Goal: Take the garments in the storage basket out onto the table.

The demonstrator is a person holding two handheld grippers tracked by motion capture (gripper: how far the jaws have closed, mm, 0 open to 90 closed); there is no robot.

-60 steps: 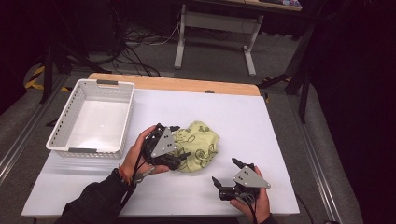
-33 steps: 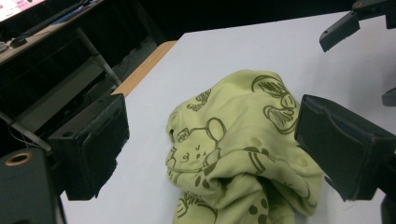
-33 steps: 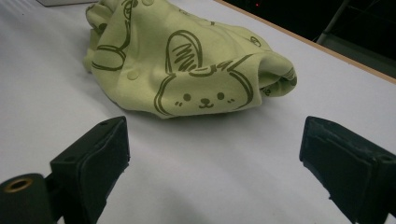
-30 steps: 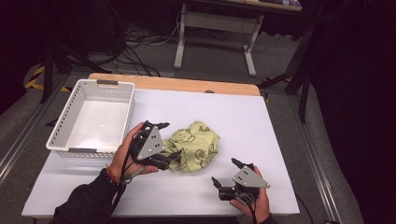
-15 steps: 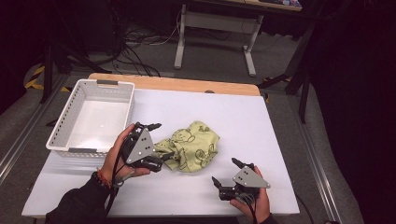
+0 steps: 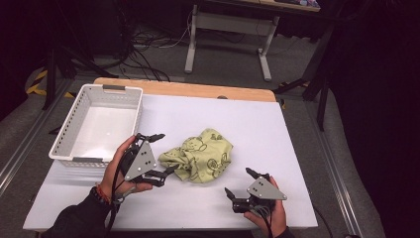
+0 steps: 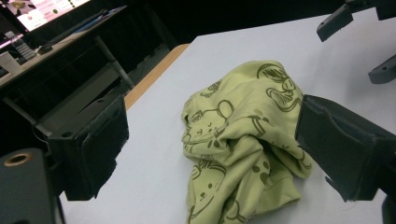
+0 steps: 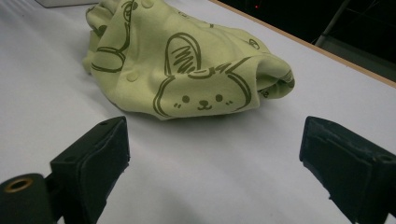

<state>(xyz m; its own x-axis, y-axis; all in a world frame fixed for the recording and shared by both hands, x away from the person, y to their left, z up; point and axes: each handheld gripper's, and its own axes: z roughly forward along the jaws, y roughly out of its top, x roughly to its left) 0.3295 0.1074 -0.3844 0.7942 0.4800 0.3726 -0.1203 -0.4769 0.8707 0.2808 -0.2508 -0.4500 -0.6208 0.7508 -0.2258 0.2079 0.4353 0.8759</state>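
A crumpled light-green cloth with cartoon animal prints (image 6: 202,156) lies mid-table. My left gripper (image 6: 162,153) is held at the cloth's left end, open, and the cloth's edge lies between its spread jaws. In the left gripper view the cloth (image 7: 238,140) fills the gap of the left gripper (image 7: 215,140), and neither pad presses on it. My right gripper (image 6: 237,181) rests open near the front edge, right of the cloth and apart from it. In the right gripper view the cloth (image 8: 187,60) lies a short way ahead of the right gripper (image 8: 219,154).
A white slatted basket (image 6: 64,144) stands at the table's left side, just behind my left hand, with nothing in it. The white table top (image 6: 247,114) ends in a wooden strip at the back. Desk legs and cables stand on the floor beyond.
My left gripper has moved left from on top of the cloth to its left end, and the cloth's left part has been drawn out leftward. The right gripper has stayed put.
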